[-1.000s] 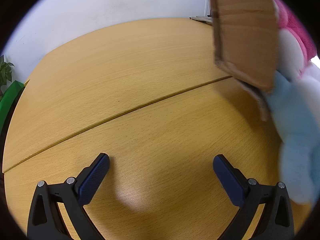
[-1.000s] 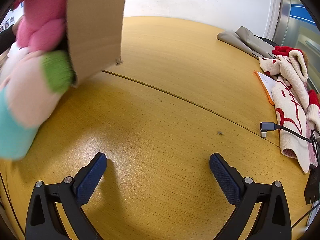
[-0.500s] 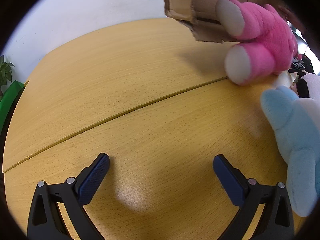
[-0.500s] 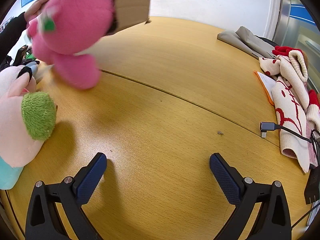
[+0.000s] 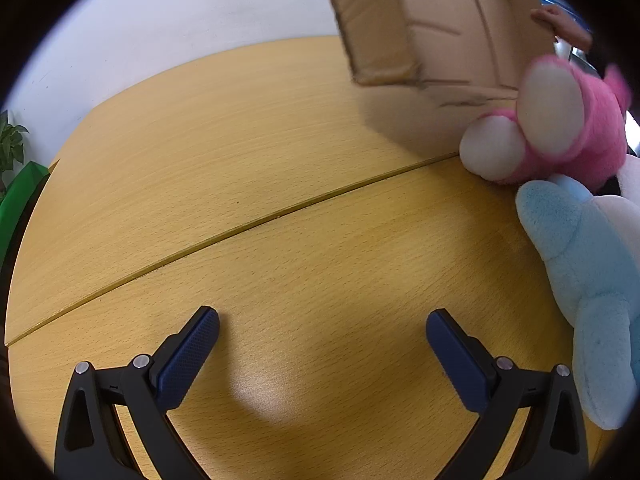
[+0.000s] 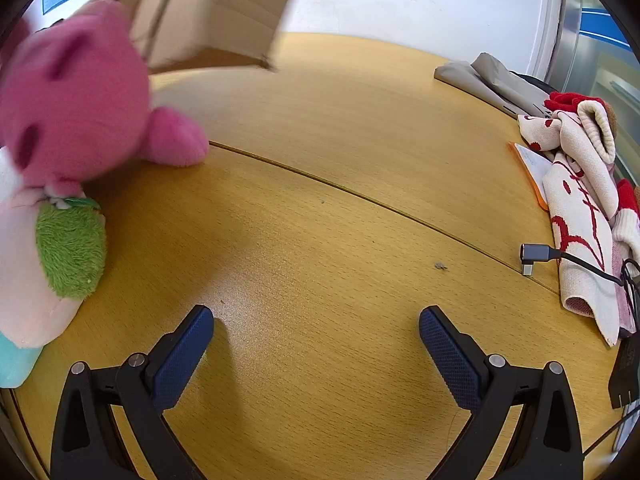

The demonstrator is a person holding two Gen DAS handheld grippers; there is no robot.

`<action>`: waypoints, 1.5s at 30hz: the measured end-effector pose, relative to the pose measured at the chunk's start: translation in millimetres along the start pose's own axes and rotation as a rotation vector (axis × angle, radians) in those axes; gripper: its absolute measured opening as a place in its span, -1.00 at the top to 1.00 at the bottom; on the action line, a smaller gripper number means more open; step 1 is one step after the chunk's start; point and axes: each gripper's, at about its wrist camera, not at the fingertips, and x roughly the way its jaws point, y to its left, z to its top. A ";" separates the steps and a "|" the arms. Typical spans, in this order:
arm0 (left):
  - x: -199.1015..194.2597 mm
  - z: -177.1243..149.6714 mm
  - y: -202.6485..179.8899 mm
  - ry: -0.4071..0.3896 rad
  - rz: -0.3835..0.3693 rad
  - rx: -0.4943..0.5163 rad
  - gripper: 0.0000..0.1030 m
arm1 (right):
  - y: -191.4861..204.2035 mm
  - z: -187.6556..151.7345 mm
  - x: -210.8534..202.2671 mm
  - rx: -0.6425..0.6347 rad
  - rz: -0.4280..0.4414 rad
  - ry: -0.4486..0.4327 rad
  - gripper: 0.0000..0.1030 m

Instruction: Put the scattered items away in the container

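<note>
Left wrist view: both tongs (image 5: 322, 330) (image 6: 316, 328) gape empty over bare table (image 5: 280, 168), pink plush (image 5: 568, 128) at right edge.

Smooth, faintly glossy light wooden table (image 5: 248, 184); matt brown corrugated cardboard box (image 5: 432, 20); fuzzy pink plush toy (image 6: 76, 96); textured dark-blue rubbery finger pads (image 6: 182, 356).

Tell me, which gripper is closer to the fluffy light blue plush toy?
Probably left. The light blue plush toy lies just beside the left gripper, on its right; from the right gripper only its edge shows far left.
</note>
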 end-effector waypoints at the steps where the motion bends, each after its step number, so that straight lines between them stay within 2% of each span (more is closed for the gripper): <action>1: -0.2 0.2 0.0 0.000 0.000 0.000 -1.00 | 0.0 0.0 0.0 0.001 -0.002 0.000 -1.00; 45: -4.0 1.0 -2.8 0.000 0.001 -0.003 -1.00 | 0.3 0.2 0.1 0.002 -0.002 0.000 -1.00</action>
